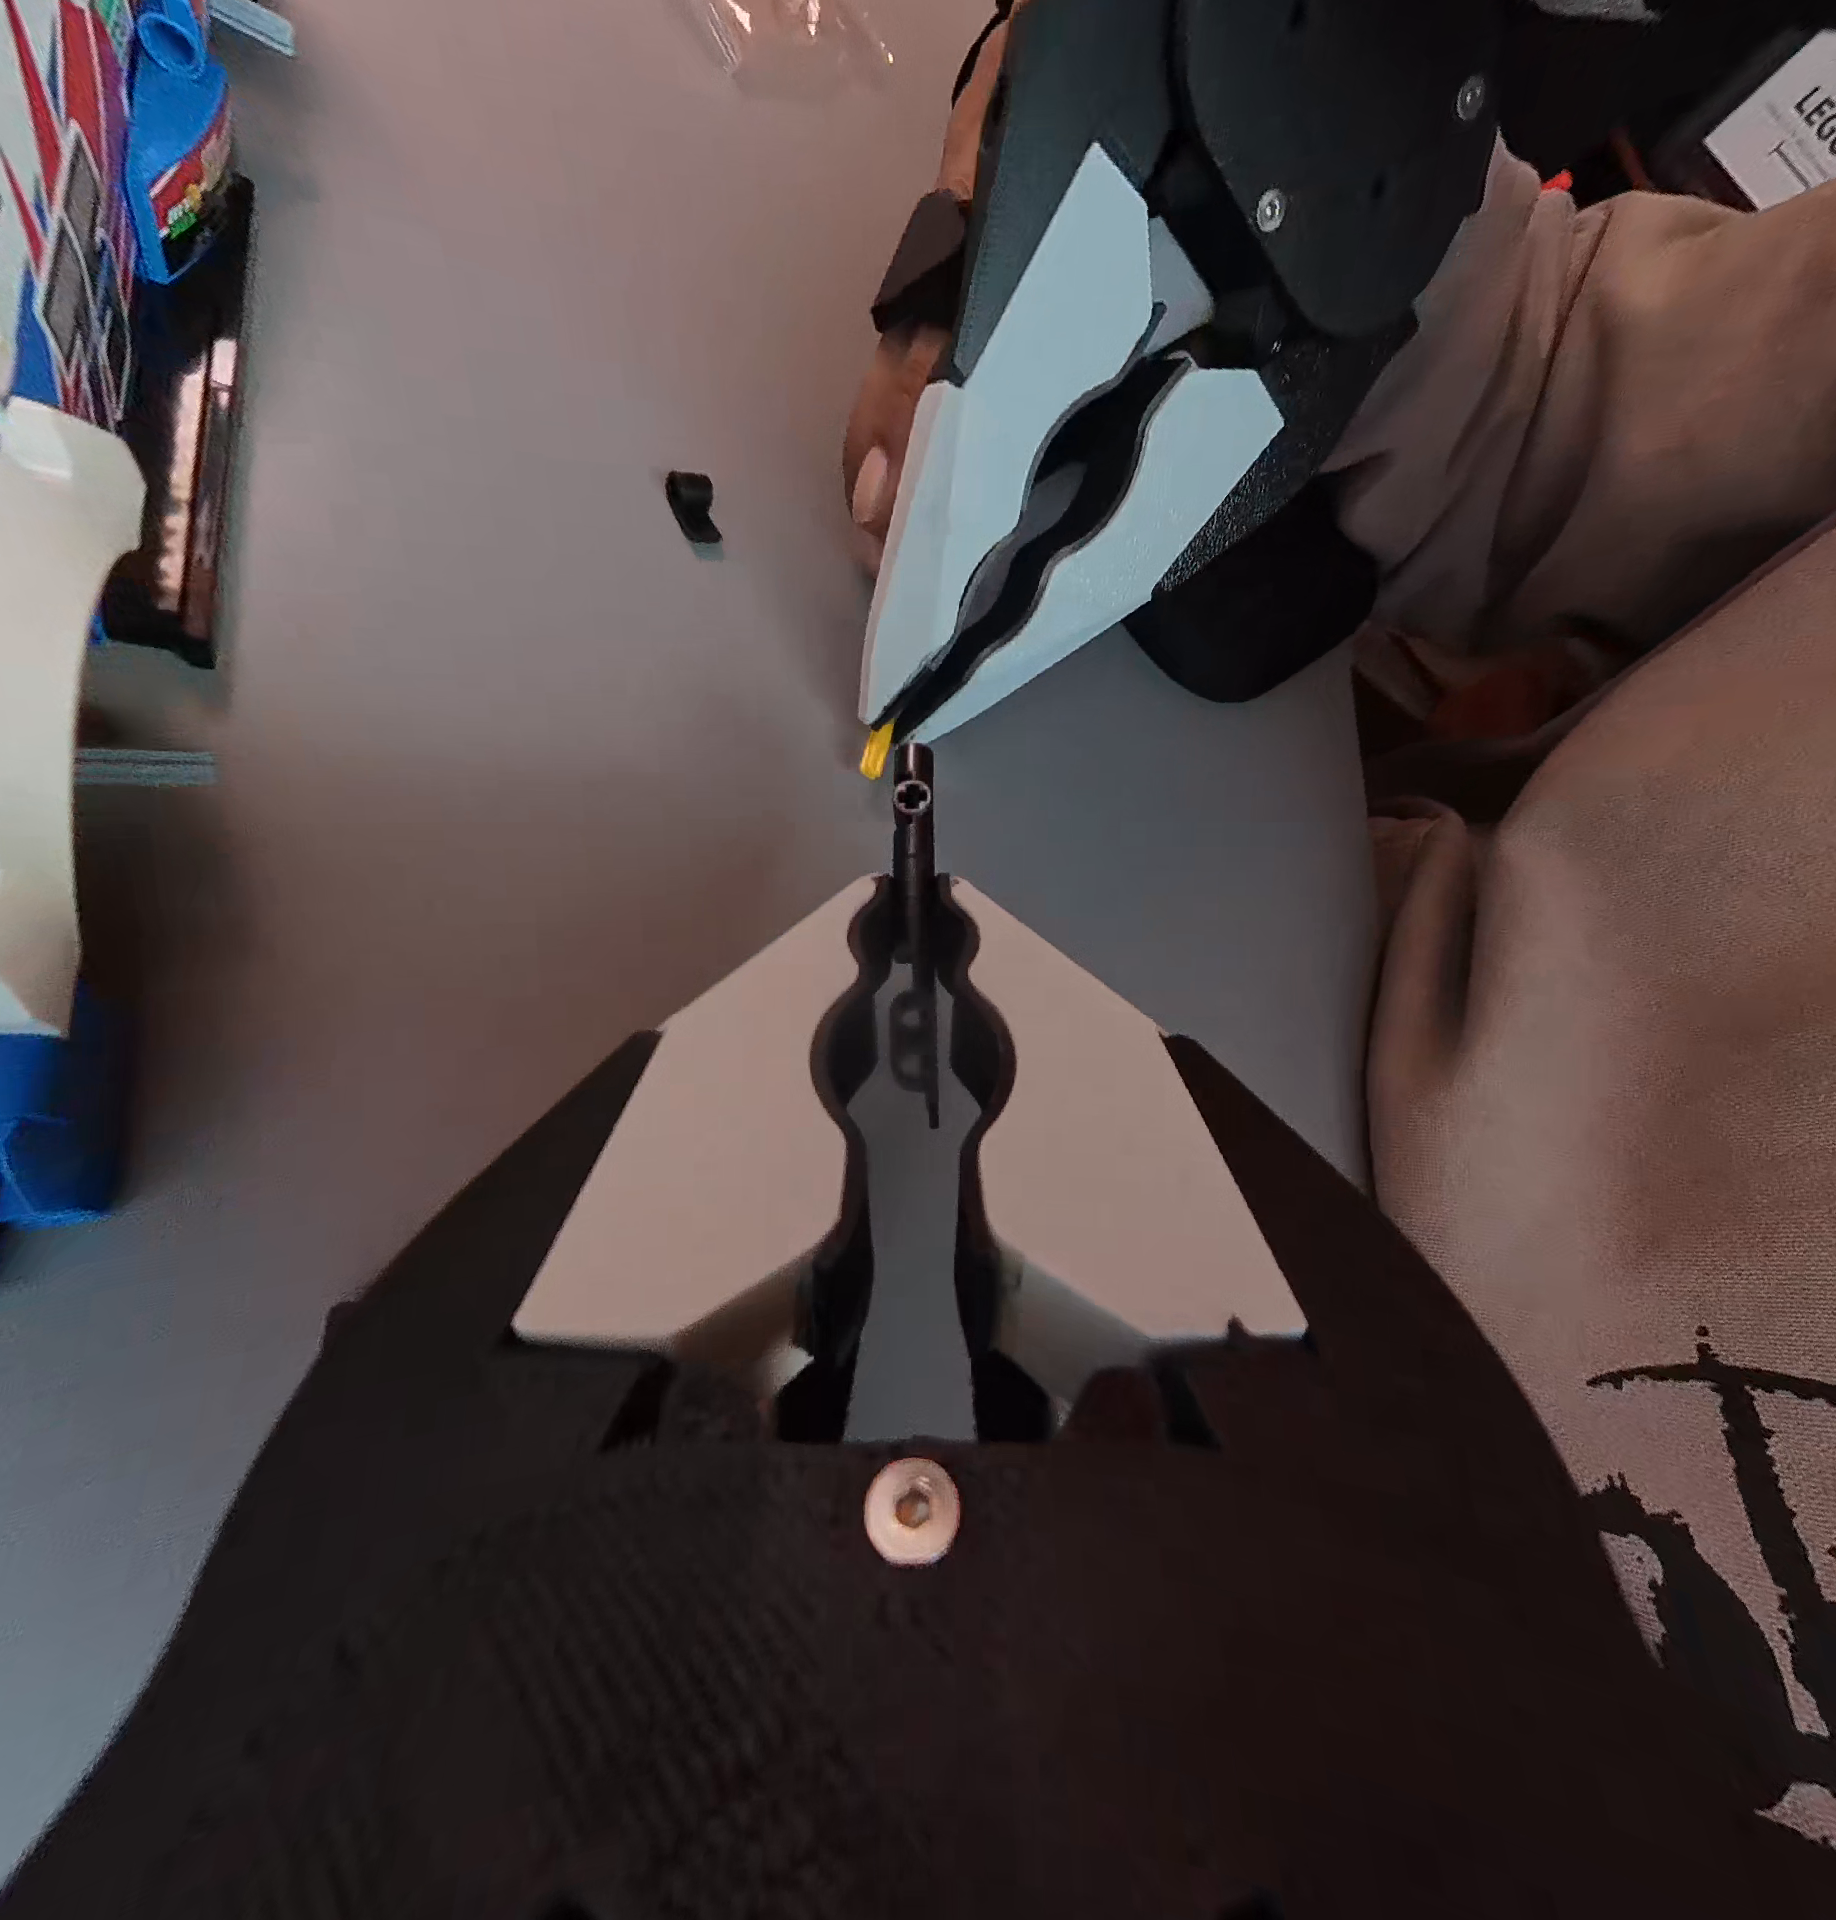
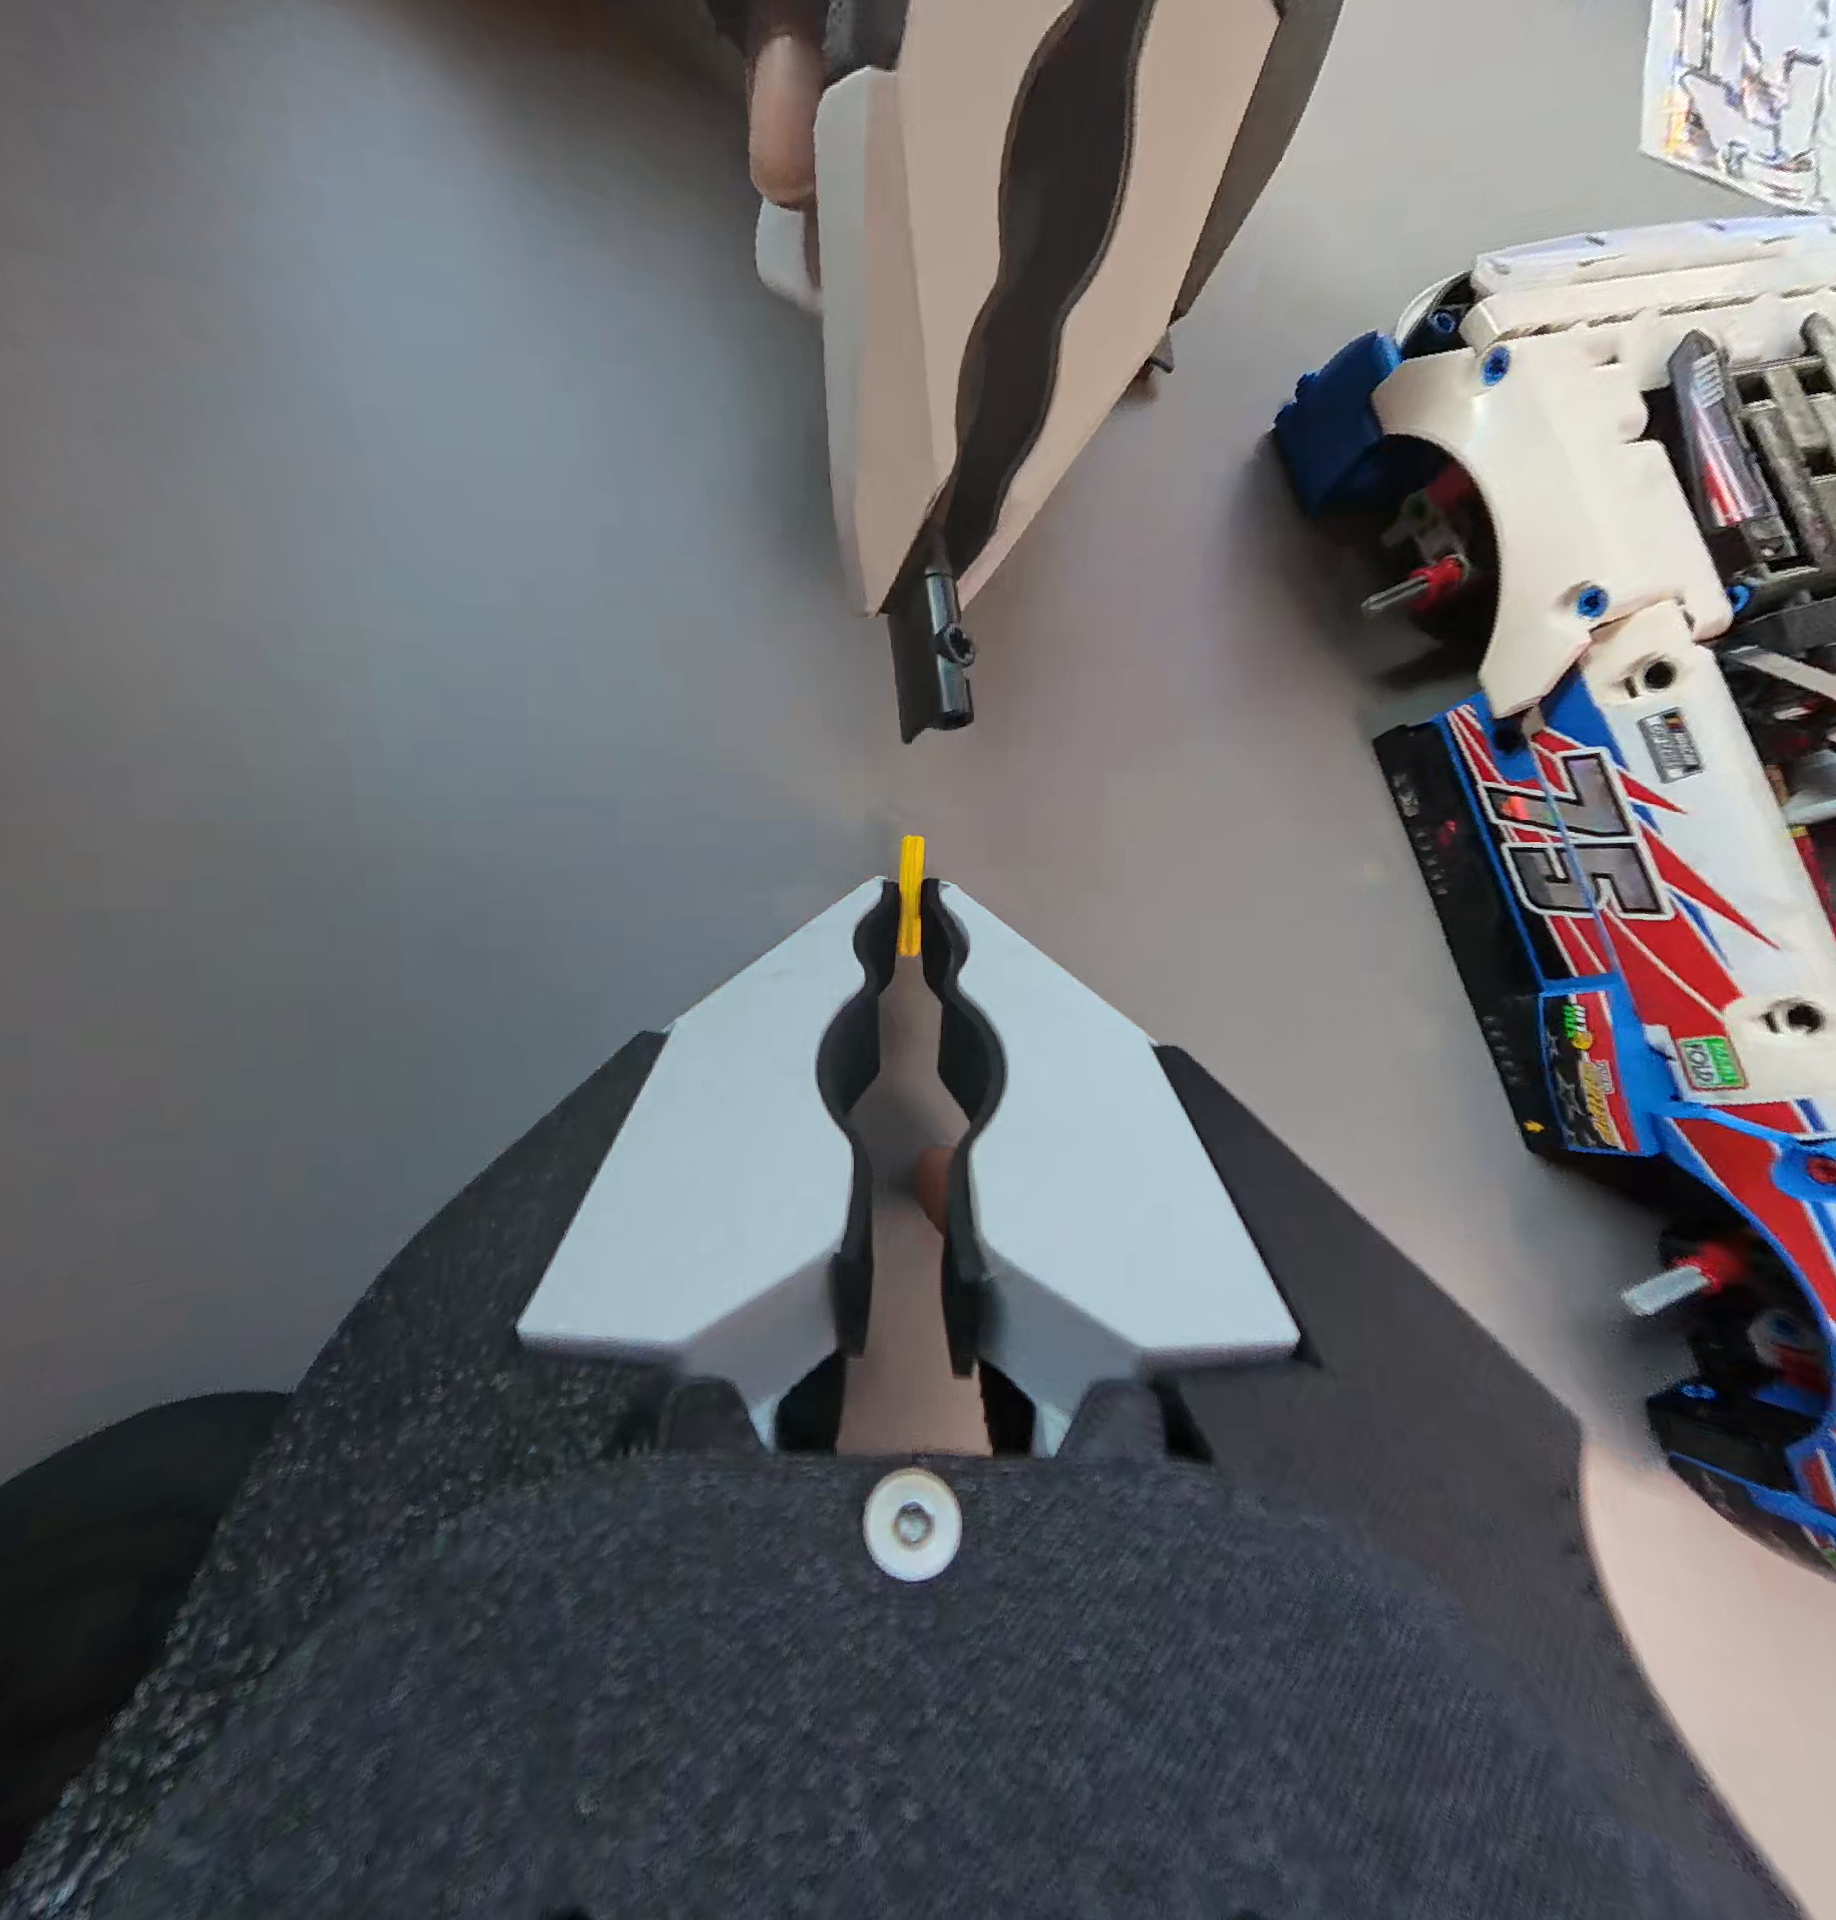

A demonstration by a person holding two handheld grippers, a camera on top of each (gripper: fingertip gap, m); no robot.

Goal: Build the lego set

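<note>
My left gripper point(image 1: 911, 881) is shut on a thin black lego connector point(image 1: 912, 805) that sticks out past its tips, held above the grey table. My right gripper point(image 2: 911, 883) is shut on a small yellow axle pin point(image 2: 911, 878). In the left wrist view the right gripper point(image 1: 898, 727) comes in from the upper right, and its yellow pin point(image 1: 874, 750) sits just beside the top end of the black connector. In the right wrist view the left gripper point(image 2: 919, 597) hangs ahead with the black connector point(image 2: 943, 649), a short gap from the pin.
A partly built white, blue and red lego race car point(image 2: 1620, 790) lies on the table at the right; it also shows at the left edge of the left wrist view point(image 1: 52, 312). A small black piece point(image 1: 694, 506) lies on the grey table point(image 1: 478, 623). An instruction sheet point(image 2: 1745, 94) lies at the far right. My hands' fingertips stand some 5 centimeters from each other. My right tips are roughly 6 centimeters from the small black piece point(image 1: 694, 506).
</note>
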